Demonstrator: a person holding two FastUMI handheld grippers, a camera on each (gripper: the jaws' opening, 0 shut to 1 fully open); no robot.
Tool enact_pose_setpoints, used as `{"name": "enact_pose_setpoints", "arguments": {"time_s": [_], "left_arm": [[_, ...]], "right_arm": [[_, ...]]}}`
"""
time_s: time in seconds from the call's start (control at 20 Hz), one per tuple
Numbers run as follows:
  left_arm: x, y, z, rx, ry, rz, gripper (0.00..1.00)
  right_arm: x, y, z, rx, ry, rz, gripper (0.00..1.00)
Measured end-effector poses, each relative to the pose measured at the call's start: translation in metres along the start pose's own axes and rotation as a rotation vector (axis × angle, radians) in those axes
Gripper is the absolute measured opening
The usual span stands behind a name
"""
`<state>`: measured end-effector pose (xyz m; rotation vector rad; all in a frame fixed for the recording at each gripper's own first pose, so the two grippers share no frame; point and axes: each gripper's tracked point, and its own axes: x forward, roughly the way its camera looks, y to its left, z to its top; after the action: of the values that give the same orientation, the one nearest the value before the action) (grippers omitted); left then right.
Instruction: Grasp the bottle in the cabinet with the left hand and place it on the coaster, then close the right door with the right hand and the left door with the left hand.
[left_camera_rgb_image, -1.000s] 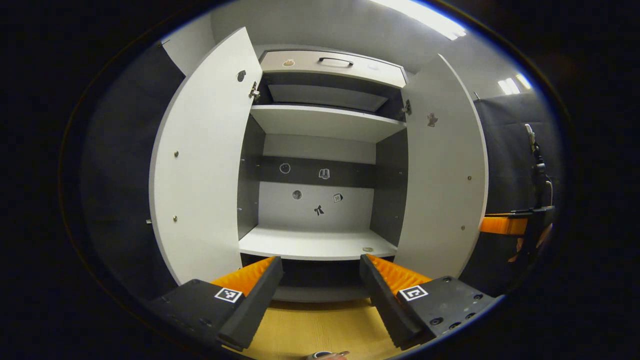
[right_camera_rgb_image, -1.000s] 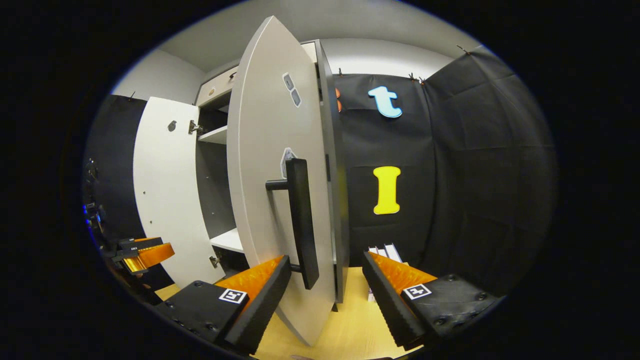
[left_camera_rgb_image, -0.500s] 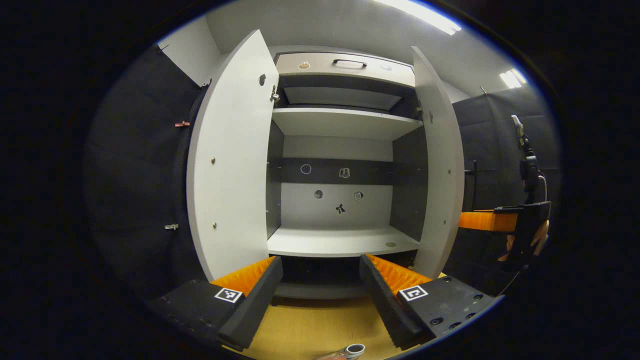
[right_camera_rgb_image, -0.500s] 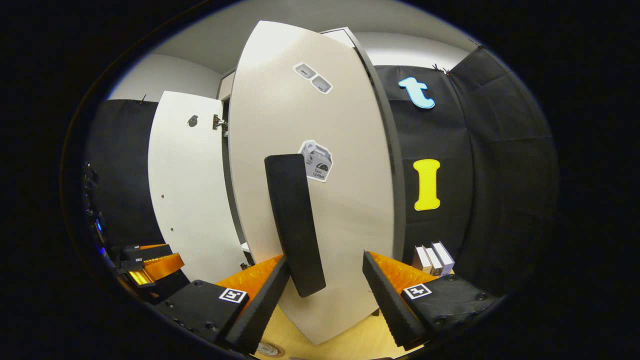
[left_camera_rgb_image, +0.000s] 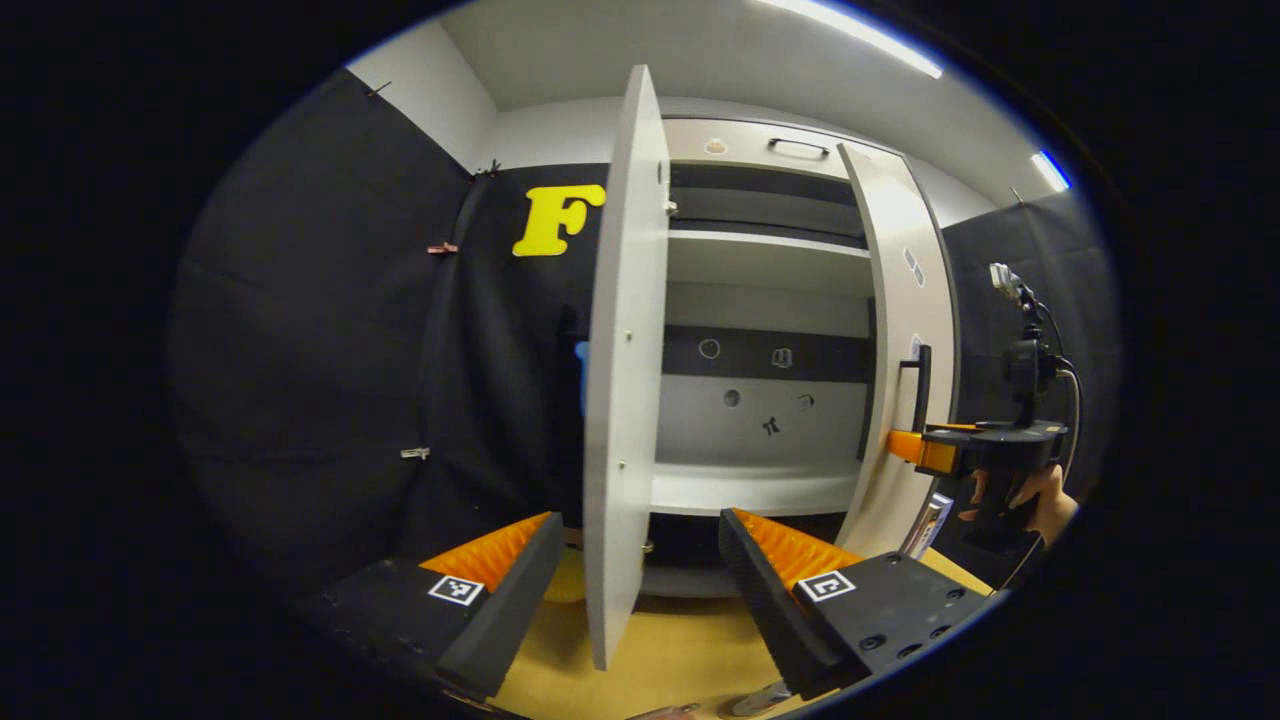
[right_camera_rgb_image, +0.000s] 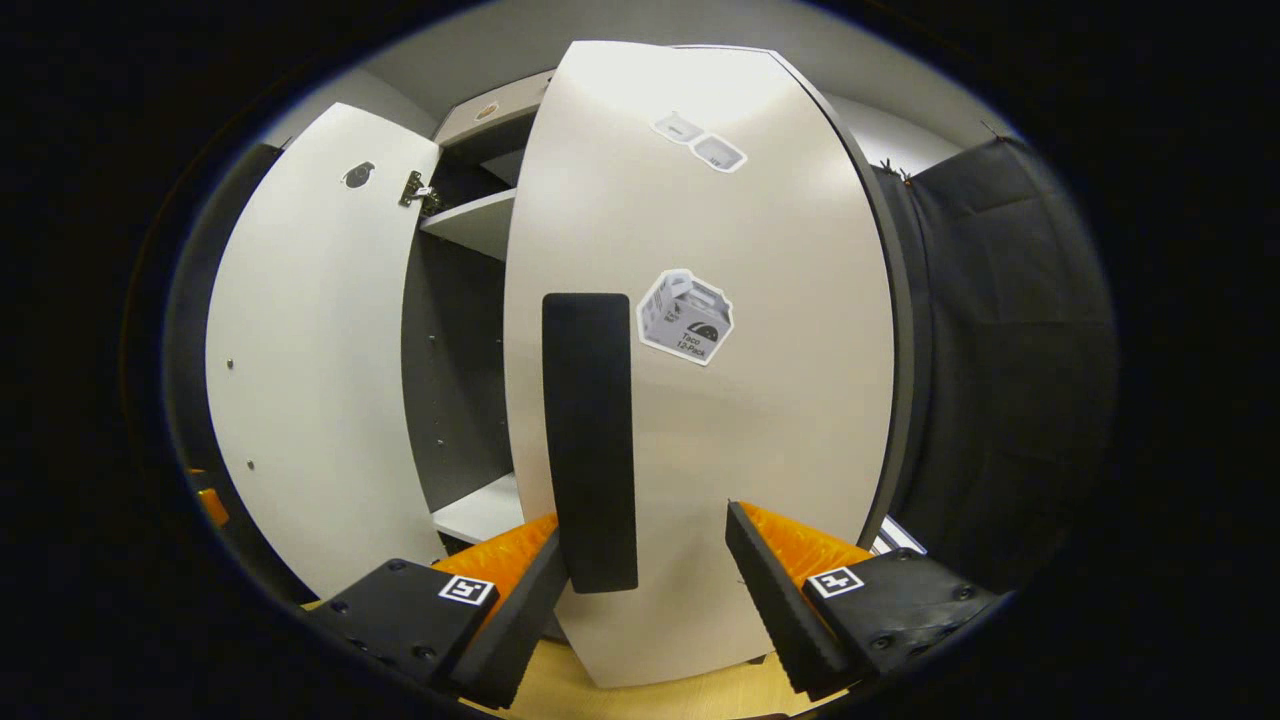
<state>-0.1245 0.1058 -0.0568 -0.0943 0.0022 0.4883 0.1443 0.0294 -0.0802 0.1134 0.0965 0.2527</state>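
Observation:
The white left door (left_camera_rgb_image: 622, 380) stands edge-on straight ahead, its lower edge between the fingers of my open left gripper (left_camera_rgb_image: 640, 522), which grips nothing. Behind it the cabinet's lower shelf (left_camera_rgb_image: 750, 490) is bare. The right door (left_camera_rgb_image: 898, 330) is swung most of the way in; my right gripper (left_camera_rgb_image: 910, 447), held by a hand (left_camera_rgb_image: 1040, 500), is at its outer face below the handle (left_camera_rgb_image: 920, 385). In the right gripper view the door's outer face (right_camera_rgb_image: 740, 430) is close ahead. Its black handle (right_camera_rgb_image: 590, 440) hangs between the fingers of my open right gripper (right_camera_rgb_image: 648, 518), close to the left one.
The cabinet stands on a wooden tabletop (left_camera_rgb_image: 670, 640). An upper shelf (left_camera_rgb_image: 765, 250) and a drawer with a handle (left_camera_rgb_image: 798, 148) sit above. The left door's inner face (right_camera_rgb_image: 320, 350) juts out to the left of the right door. Black cloth walls close in both sides.
The right door has swung from wide open to nearly shut, with my right gripper following it. My left gripper has shifted left, so the left door now appears edge-on between its fingers.

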Motion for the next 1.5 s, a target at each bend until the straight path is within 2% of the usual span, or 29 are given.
{"name": "enact_pose_setpoints", "arguments": {"time_s": [0.15, 0.25, 0.35, 0.6, 0.7, 0.9, 1.0, 1.15, 1.3, 1.5], "left_arm": [[0.002, 0.042, 0.008, 0.007, -0.026, 0.06, 0.98], [0.01, 0.061, 0.009, 0.001, -0.032, 0.071, 0.98], [0.022, 0.067, 0.011, -0.012, -0.038, 0.048, 0.94], [0.055, 0.065, 0.011, -0.009, -0.034, -0.062, 0.95], [0.063, 0.06, 0.01, -0.005, -0.029, -0.1, 0.95], [0.081, 0.055, 0.012, -0.003, -0.03, -0.151, 0.94], [0.077, 0.053, 0.009, -0.013, -0.029, -0.174, 0.93], [0.076, 0.043, 0.007, -0.015, -0.022, -0.221, 0.93], [0.073, 0.012, 0.005, -0.021, -0.016, -0.275, 0.93], [0.072, -0.03, 0.002, -0.05, -0.015, -0.321, 0.91]], "right_arm": [[0.005, 0.001, 0.0, -0.014, -0.018, -0.055, 0.98], [0.01, 0.002, 0.0, -0.02, -0.022, -0.086, 0.98], [0.01, 0.004, 0.001, -0.026, -0.027, -0.108, 0.97], [0.011, 0.005, 0.001, -0.047, -0.044, -0.152, 0.96], [0.01, 0.006, 0.0, -0.052, -0.032, -0.142, 0.95], [-0.006, 0.005, -0.03, -0.073, 0.089, -0.108, 0.98], [-0.022, 0.011, -0.025, -0.082, 0.051, -0.067, 0.98], [-0.043, 0.015, -0.009, -0.078, -0.01, -0.051, 0.98], [-0.054, 0.009, 0.002, -0.046, -0.032, -0.043, 0.98], [-0.058, -0.008, 0.012, -0.076, -0.053, -0.008, 0.97]]}}
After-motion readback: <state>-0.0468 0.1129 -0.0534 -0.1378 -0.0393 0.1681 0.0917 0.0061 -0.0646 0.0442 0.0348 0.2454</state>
